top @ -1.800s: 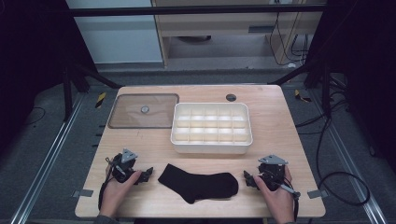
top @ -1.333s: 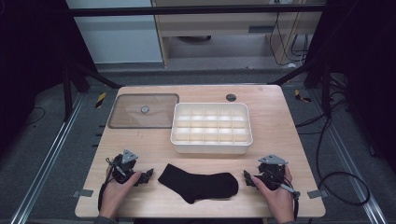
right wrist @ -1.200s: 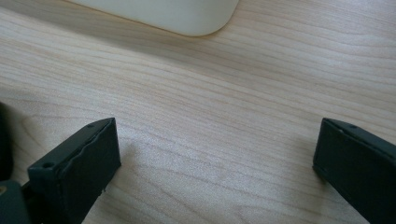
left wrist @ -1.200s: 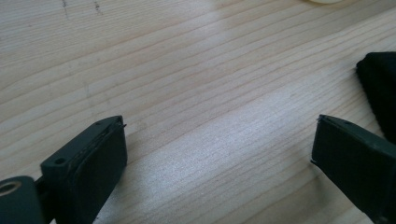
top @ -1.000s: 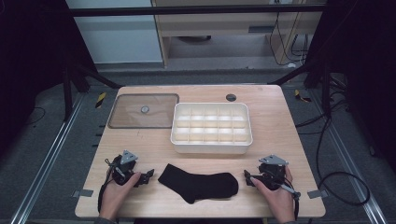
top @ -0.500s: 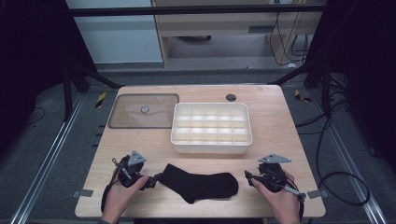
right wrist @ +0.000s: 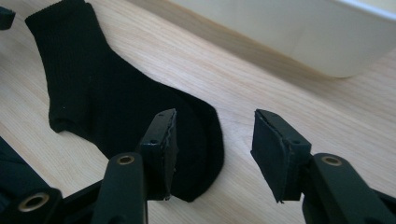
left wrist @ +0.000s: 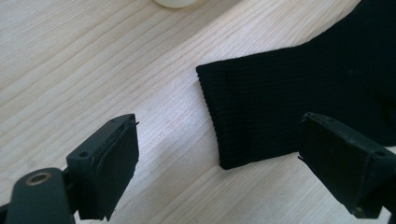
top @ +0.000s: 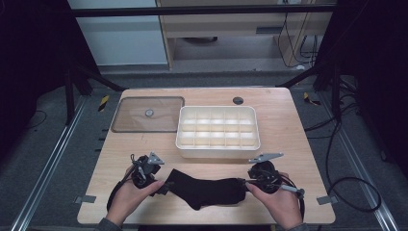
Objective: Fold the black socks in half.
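Black sock [top: 204, 191] flat | both tongs moved to its ends (unheld) | left [left wrist: 219, 163] wide, right [right wrist: 212, 154] half-closed, empty

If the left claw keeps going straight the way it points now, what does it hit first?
Most likely the cuff end of the black sock: it lies flat on the table just ahead of the left claw, whose open jaws stand either side of it. Height above the cloth is hard to judge.

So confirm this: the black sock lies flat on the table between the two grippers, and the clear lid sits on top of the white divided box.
Not quite. The high view shows the clear lid lying on the table left of the white divided box, which stands open. The black sock does lie flat between the grippers.
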`<state>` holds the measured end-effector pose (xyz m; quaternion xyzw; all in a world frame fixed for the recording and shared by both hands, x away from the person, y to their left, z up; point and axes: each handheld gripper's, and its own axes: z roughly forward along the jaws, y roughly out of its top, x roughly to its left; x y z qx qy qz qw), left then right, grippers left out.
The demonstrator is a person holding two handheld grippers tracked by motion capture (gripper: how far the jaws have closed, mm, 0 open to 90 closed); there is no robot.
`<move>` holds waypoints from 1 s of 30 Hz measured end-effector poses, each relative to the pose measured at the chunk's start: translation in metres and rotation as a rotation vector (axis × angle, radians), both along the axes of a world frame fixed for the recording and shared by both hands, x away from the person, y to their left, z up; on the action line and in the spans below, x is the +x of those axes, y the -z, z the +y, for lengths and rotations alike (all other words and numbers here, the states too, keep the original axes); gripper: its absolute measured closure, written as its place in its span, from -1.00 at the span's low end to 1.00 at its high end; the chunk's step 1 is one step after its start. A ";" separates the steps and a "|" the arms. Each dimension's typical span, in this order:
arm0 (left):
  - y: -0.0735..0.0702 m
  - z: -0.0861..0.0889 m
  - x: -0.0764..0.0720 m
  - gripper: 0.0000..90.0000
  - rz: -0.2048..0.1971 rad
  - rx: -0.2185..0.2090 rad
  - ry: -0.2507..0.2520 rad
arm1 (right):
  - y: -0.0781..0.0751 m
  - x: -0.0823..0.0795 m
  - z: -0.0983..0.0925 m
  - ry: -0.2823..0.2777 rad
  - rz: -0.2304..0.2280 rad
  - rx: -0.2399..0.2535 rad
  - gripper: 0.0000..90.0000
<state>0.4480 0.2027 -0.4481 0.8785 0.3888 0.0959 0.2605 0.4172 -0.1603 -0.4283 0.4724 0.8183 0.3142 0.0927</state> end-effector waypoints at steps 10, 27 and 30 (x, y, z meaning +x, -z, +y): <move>0.004 -0.005 0.001 -0.70 0.006 -0.007 0.000 | 0.016 0.008 0.008 -0.001 0.036 -0.031 0.12; 0.005 -0.005 0.006 -0.42 0.054 0.055 0.002 | 0.044 0.012 0.015 -0.034 0.145 -0.075 0.32; 0.007 -0.005 0.006 -0.32 0.060 0.059 0.005 | 0.044 0.007 0.016 -0.043 0.125 -0.067 0.69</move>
